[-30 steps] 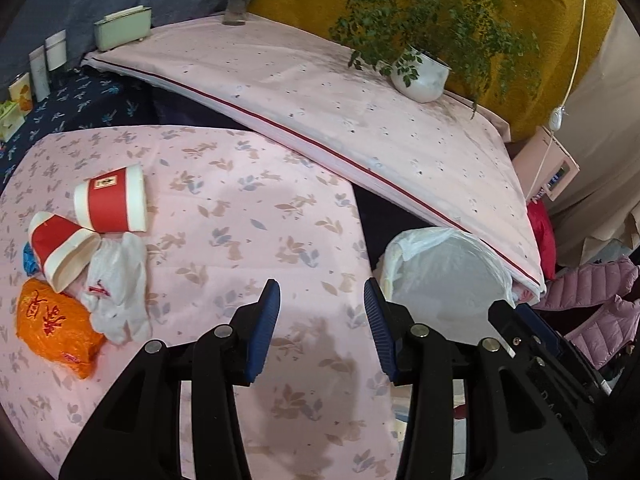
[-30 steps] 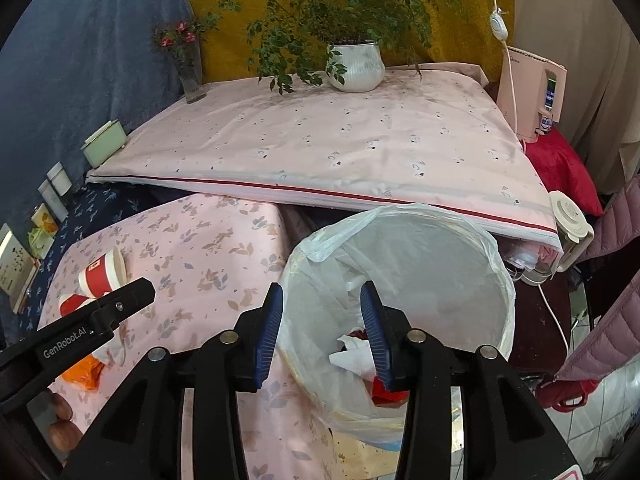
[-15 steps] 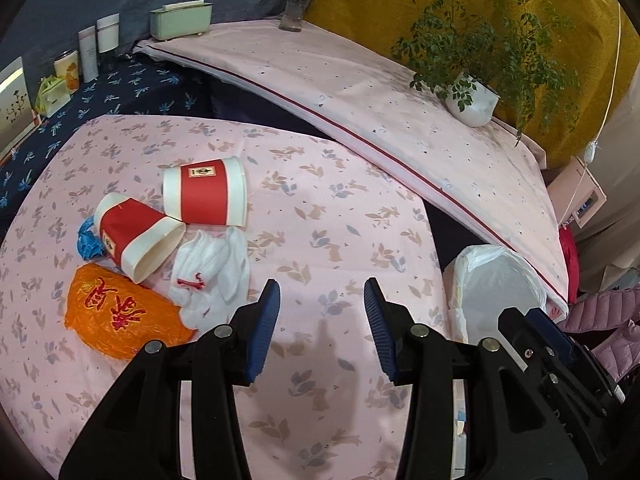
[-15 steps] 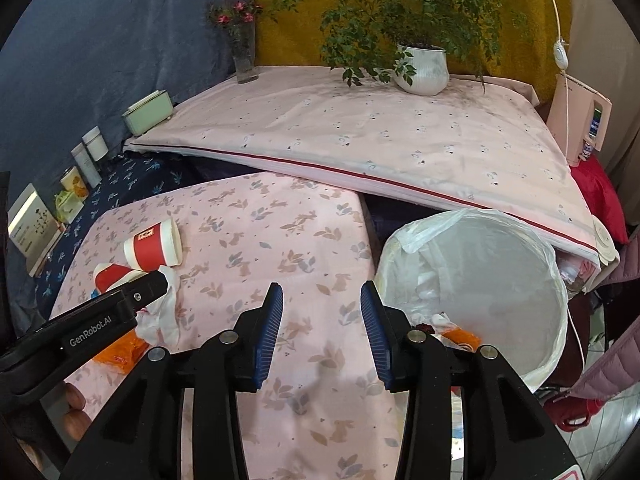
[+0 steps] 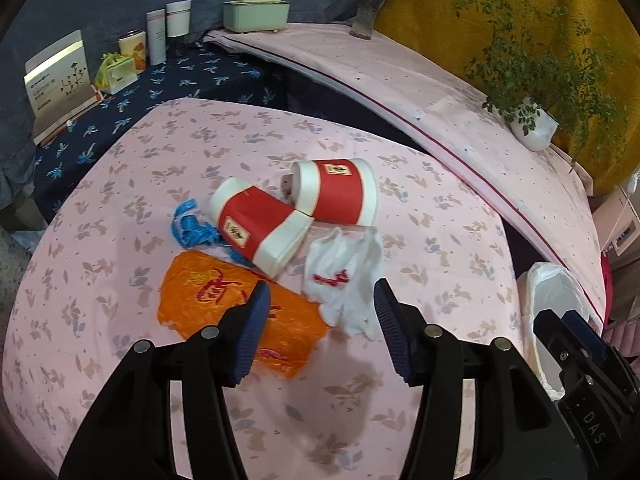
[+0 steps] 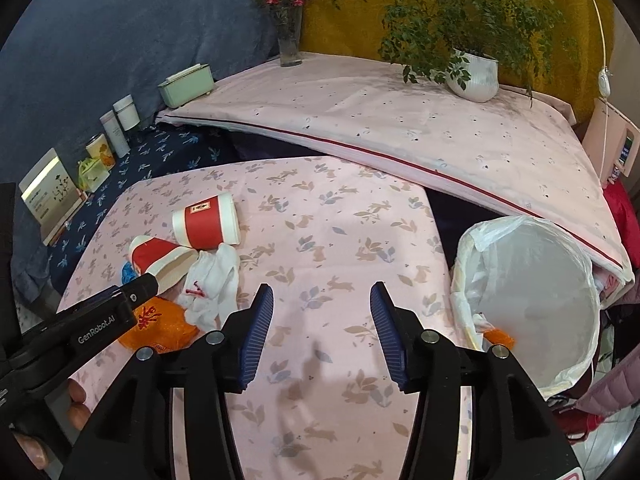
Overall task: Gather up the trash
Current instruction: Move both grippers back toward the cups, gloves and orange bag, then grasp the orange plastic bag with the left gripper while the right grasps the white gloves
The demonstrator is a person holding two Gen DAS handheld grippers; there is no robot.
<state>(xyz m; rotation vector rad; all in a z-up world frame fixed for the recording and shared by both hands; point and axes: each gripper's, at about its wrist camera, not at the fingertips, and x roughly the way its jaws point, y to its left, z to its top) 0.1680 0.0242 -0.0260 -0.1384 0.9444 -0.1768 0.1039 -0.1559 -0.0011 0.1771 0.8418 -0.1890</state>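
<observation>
Trash lies in a heap on the pink leaf-print table (image 5: 420, 208): two red-and-white paper cups (image 5: 334, 192) (image 5: 260, 226) on their sides, a crumpled white bag (image 5: 346, 280), an orange plastic bag (image 5: 224, 308) and a blue scrap (image 5: 192, 226). My left gripper (image 5: 318, 300) hovers over the white and orange bags, jaws opening, gripping nothing. My right gripper (image 6: 322, 302) hangs over bare tablecloth, jaws opening, nothing between them. The same cups (image 6: 206, 222) (image 6: 160, 258) and white bag (image 6: 214, 284) show at its left. A white-lined bin (image 6: 528, 304) stands at the table's right edge.
A pink-covered bed or bench (image 6: 400, 120) lies behind, bearing a potted plant (image 6: 474, 74), a flower vase (image 6: 290, 44) and a green box (image 6: 186, 86). Bottles and cartons (image 5: 158, 38) line a dark blue cloth at the back left. A person's fingers (image 6: 76, 404) hold the left gripper.
Both grippers swung left from the bin toward the trash heap. The heap now lies just beyond the left jaws. Both pairs of jaws stand wider than before.
</observation>
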